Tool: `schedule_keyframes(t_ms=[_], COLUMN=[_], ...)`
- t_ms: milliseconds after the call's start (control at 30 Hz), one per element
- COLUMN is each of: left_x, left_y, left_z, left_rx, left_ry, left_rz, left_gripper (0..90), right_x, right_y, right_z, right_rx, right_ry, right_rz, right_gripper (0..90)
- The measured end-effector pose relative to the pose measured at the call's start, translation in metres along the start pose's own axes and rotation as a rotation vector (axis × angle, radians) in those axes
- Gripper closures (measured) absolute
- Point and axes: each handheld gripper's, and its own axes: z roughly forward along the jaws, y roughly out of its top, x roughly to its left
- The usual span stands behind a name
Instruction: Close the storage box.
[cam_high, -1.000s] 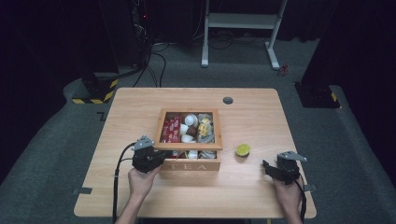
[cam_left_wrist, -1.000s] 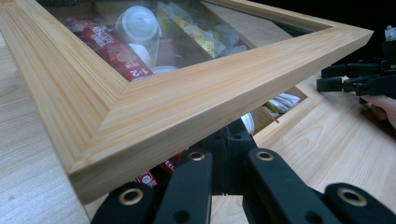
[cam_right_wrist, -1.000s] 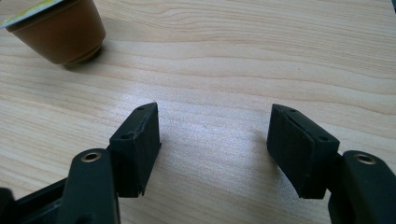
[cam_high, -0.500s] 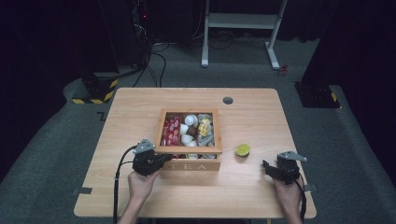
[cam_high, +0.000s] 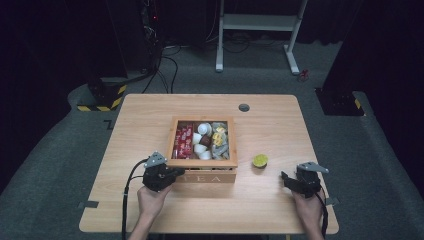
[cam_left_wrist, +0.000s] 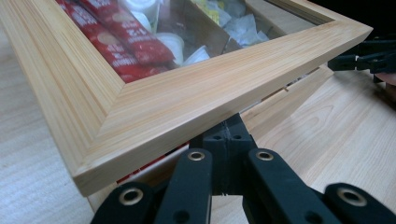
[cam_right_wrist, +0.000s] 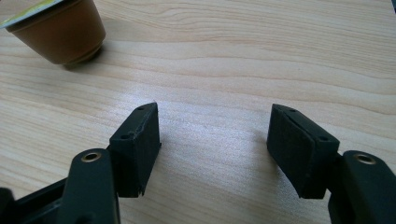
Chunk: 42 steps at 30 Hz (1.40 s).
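Glass-topped wooden lid (cam_left_wrist: 154, 107) lifted ajar over tea box (cam_high: 207, 176)

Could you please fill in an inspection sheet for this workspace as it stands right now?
Surface: wooden table, with a round dark grommet near the far edge.
Job's things: wooden tea box with a glass-framed lid, raised at the front; red sachets, white cups and packets inside.
Clutter: one capsule with a yellow-green top right of the box.
Grippers: left hand-held gripper shut, its tip under the lid's front edge; right hand-held gripper open over bare table.
Cables: a black cable trails from the left gripper.
Surroundings: dark room, grey floor, a white desk frame behind.
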Motion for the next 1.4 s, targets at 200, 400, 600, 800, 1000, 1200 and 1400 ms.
schedule_keyframes(t_ms=[200, 400, 600, 800, 1000, 1200, 1400], left_x=[0.000, -0.005, -0.005, -0.004, -0.001, 0.002, 0.009], left_y=[-0.001, -0.006, -0.012, -0.017, -0.017, -0.011, -0.007], left_z=[0.000, 0.002, 0.003, 0.000, -0.011, -0.028, -0.044], left_rx=[0.001, 0.024, 0.025, 0.044, 0.026, -0.022, -0.052], left_ry=[-0.010, -0.009, -0.013, -0.005, -0.007, 0.020, 0.059], left_rz=[-0.006, 0.011, 0.009, 0.013, -0.002, -0.006, -0.011], left_gripper=[90.0, 90.0, 90.0, 90.0, 89.2, 81.5, 71.2], right_x=[0.000, 0.000, 0.000, 0.000, 0.000, 0.000, 0.000], right_y=[0.000, 0.000, 0.000, 0.000, 0.000, 0.000, 0.000], right_z=[0.000, 0.000, 0.000, 0.000, 0.000, 0.000, 0.000], right_rx=[0.000, 0.000, 0.000, 0.000, 0.000, 0.000, 0.000], right_ry=[-0.001, -0.001, -0.001, 0.000, 0.000, 0.000, 0.000], right_rz=[0.001, 0.001, -0.002, -0.001, -0.001, -0.001, -0.001], right_gripper=[34.6, 34.6, 34.6, 34.6, 34.5, 34.5, 34.5])
